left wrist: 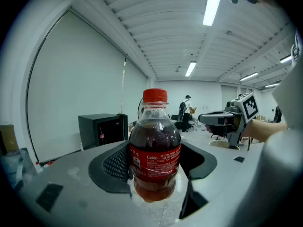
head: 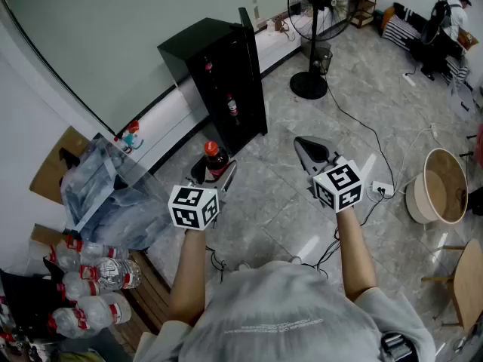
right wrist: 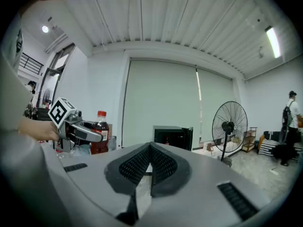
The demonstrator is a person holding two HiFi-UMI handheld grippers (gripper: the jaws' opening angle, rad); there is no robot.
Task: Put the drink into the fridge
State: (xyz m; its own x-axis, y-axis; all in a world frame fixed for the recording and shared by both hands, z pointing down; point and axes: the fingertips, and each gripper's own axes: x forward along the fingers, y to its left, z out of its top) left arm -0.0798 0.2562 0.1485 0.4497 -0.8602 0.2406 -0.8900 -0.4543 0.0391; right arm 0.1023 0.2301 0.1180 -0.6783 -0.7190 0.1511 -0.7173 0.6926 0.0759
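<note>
Left gripper (head: pixel 213 173) hugs my upright cola bottle (left wrist: pixel 155 145), the fridge (head: pixel 226 81) stands ahead, and my right gripper (right wrist: pixel 150 167) is pinched together, empty.

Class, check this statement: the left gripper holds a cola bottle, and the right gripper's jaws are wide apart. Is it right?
Not quite. The left gripper does hold the cola bottle, but the right gripper has its jaws closed together with nothing between them. The right gripper view shows this.
</note>
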